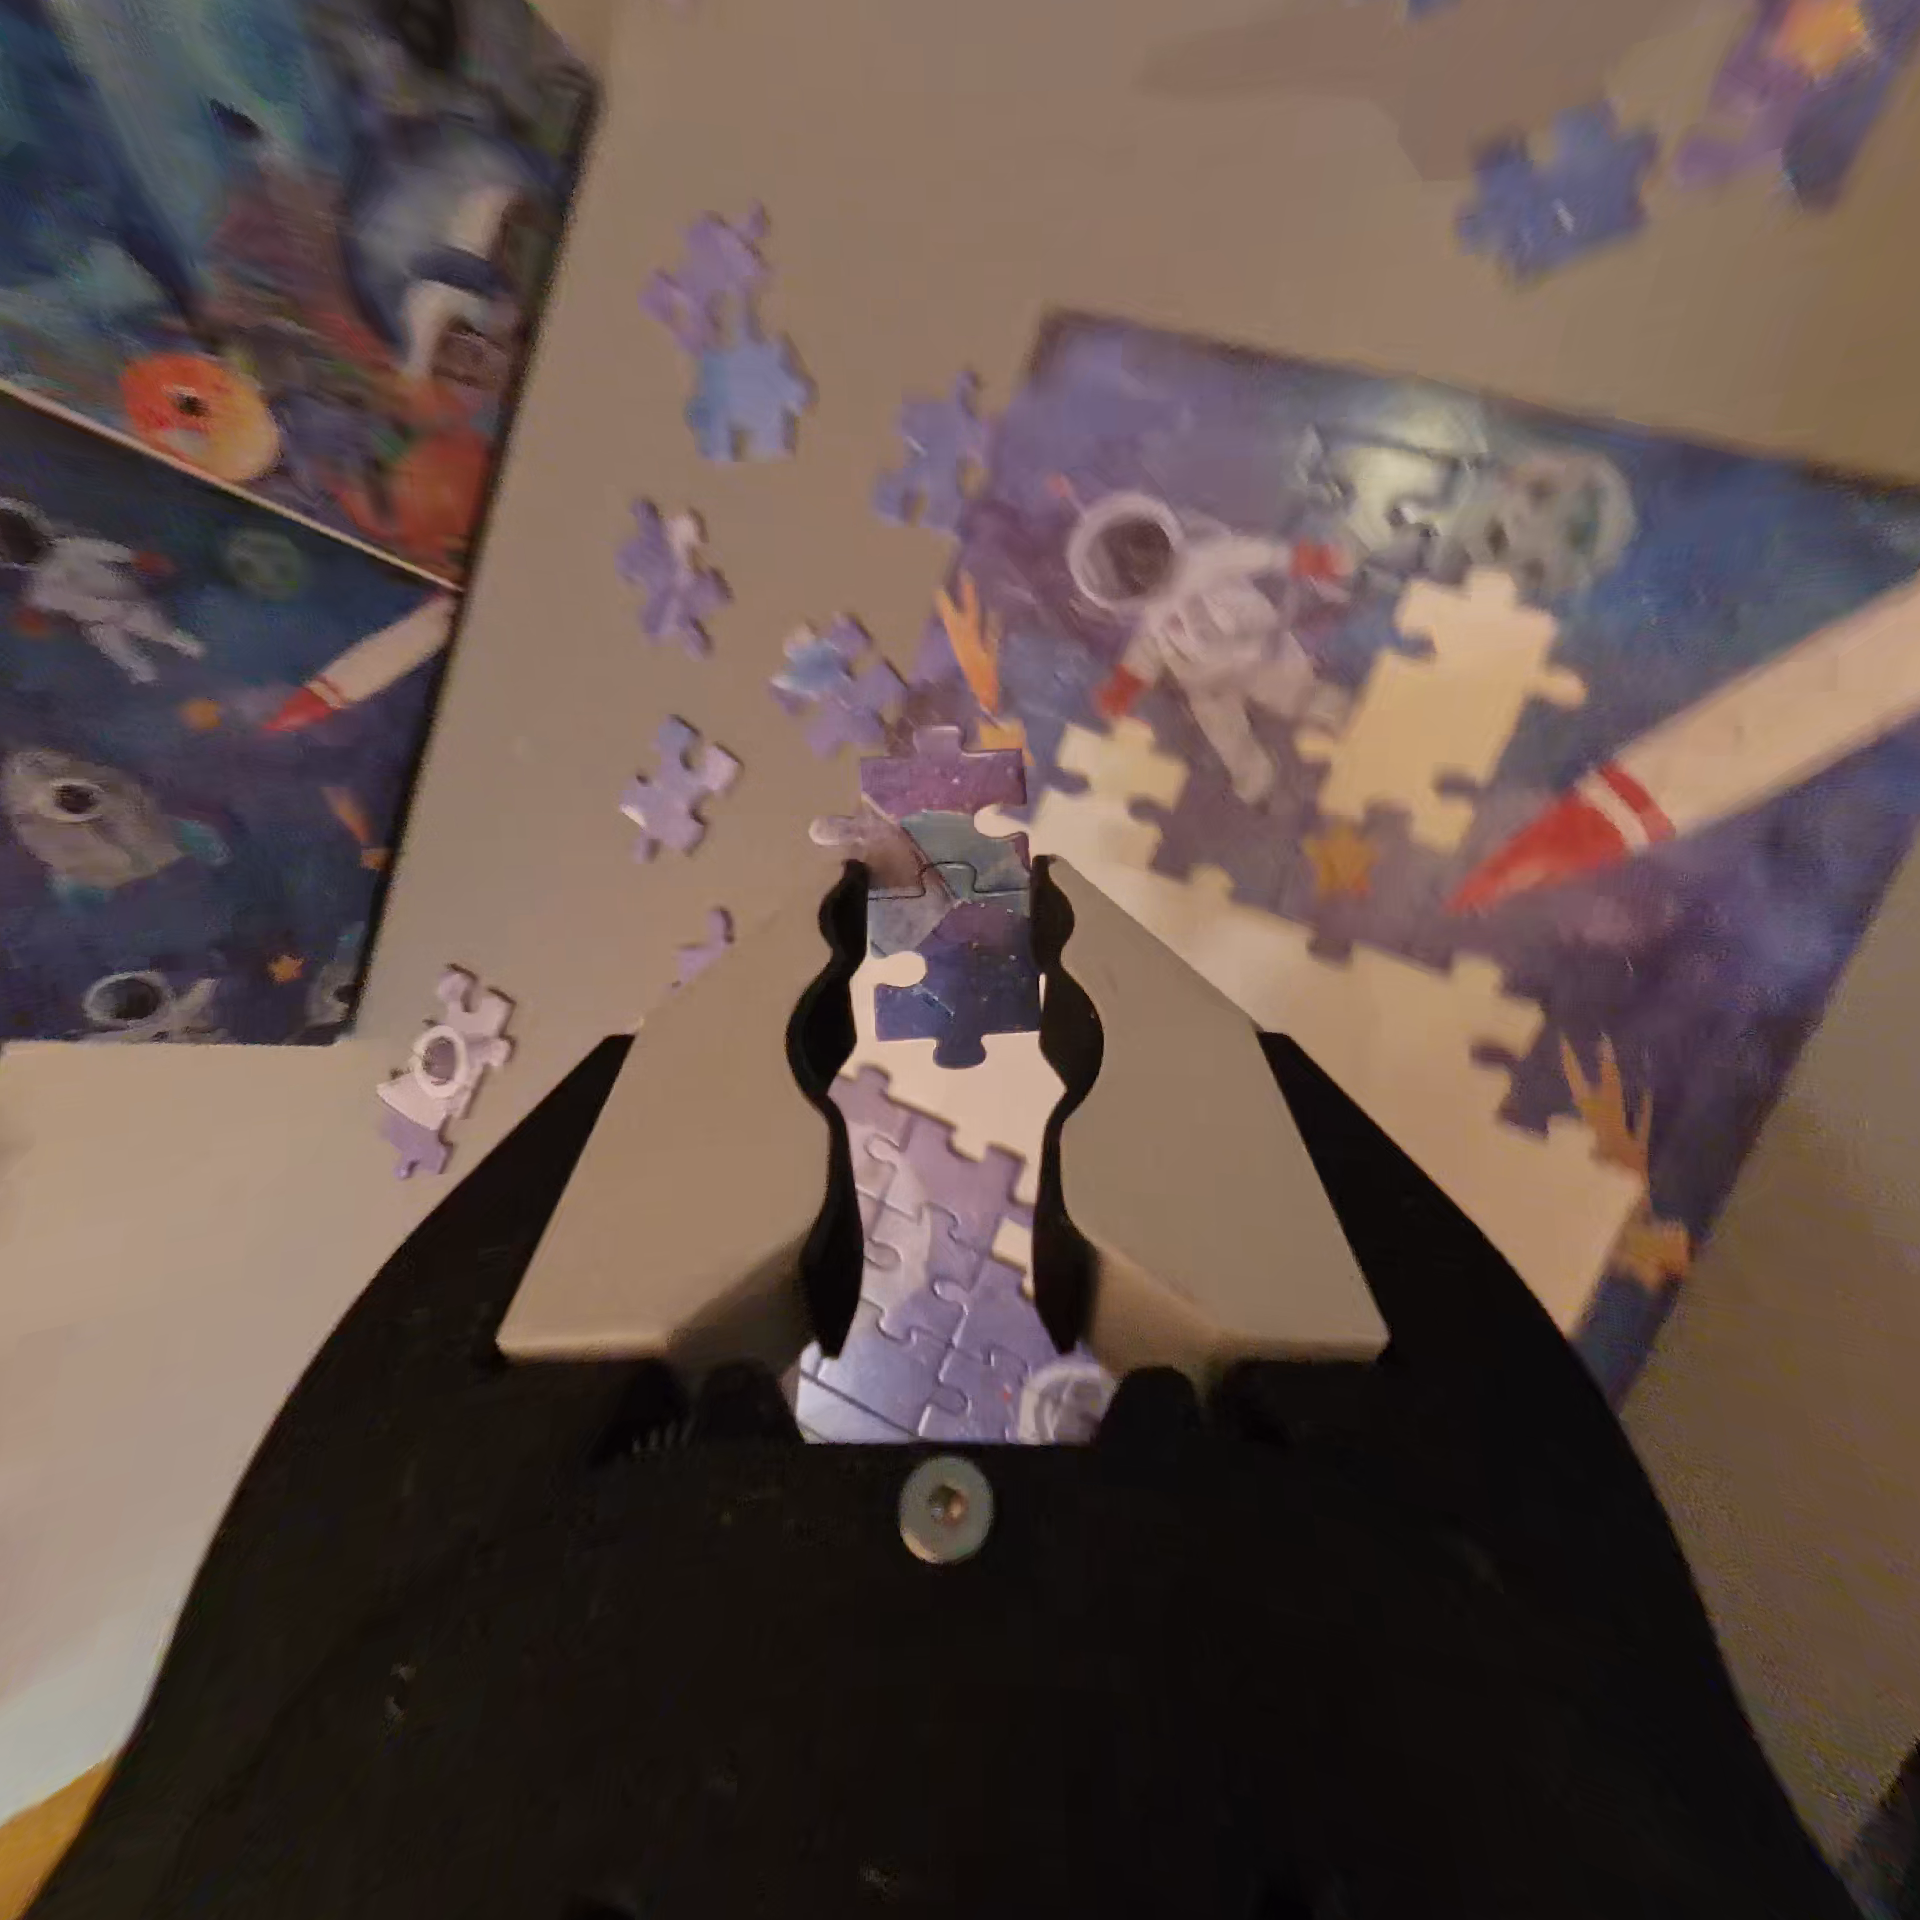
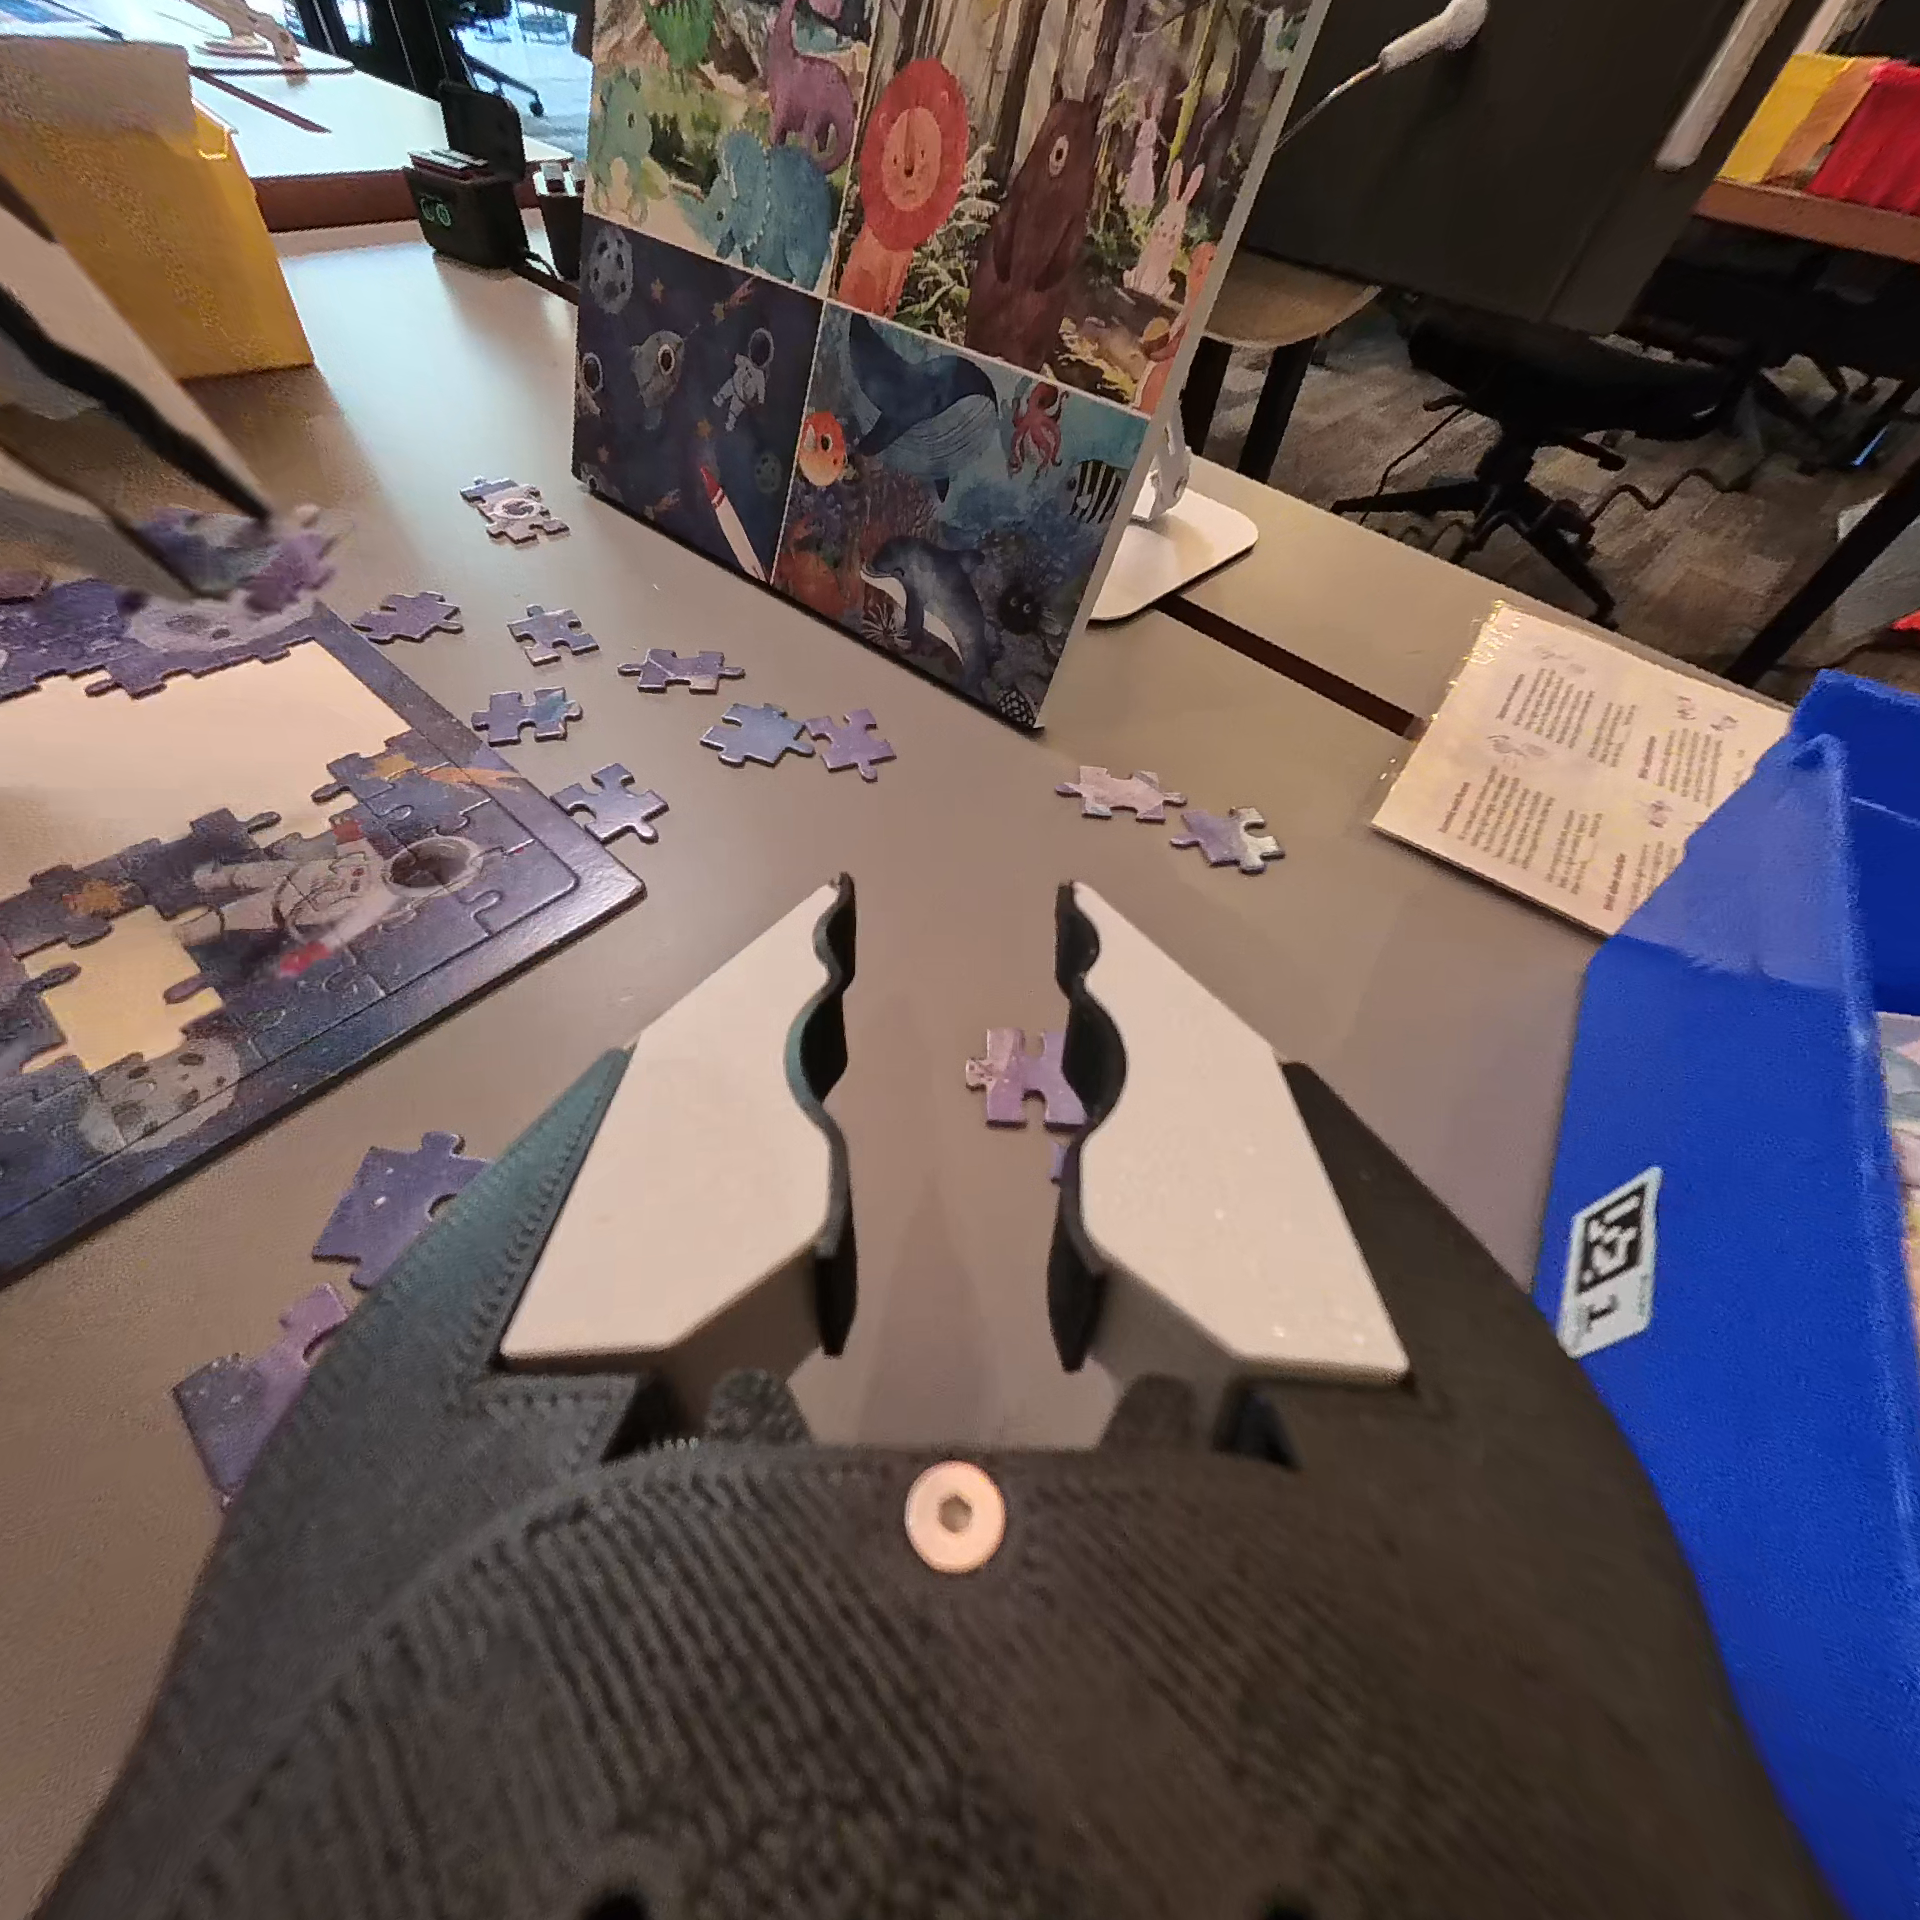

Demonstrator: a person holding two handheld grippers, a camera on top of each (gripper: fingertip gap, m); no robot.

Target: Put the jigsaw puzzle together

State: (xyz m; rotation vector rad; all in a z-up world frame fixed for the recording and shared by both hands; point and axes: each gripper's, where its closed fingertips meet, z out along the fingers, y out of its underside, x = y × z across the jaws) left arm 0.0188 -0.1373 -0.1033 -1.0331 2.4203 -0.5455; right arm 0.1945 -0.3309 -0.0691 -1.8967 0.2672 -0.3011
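Note:
My left gripper (image 1: 948,873) is shut on a small cluster of joined purple and blue puzzle pieces (image 1: 966,966), with the pads pressing on its two sides. It holds the cluster in the air over the near-left corner of a partly filled space puzzle (image 1: 1195,353). The right wrist view shows this gripper (image 2: 244,514) at the far left with the purple cluster (image 2: 265,561) above the puzzle tray (image 2: 582,868). My right gripper (image 2: 954,894) is open and empty above the grey table. A loose purple piece (image 2: 1013,1081) lies on the table under its right finger.
Several loose pieces (image 2: 769,732) lie scattered on the table (image 2: 935,810). A standing picture board (image 2: 831,416) is behind them, and it also shows in the left wrist view (image 1: 208,520). A blue bin (image 2: 1714,1247) stands at the right, with a printed sheet (image 2: 1590,758) behind it. A yellow box (image 2: 156,239) is at the far left.

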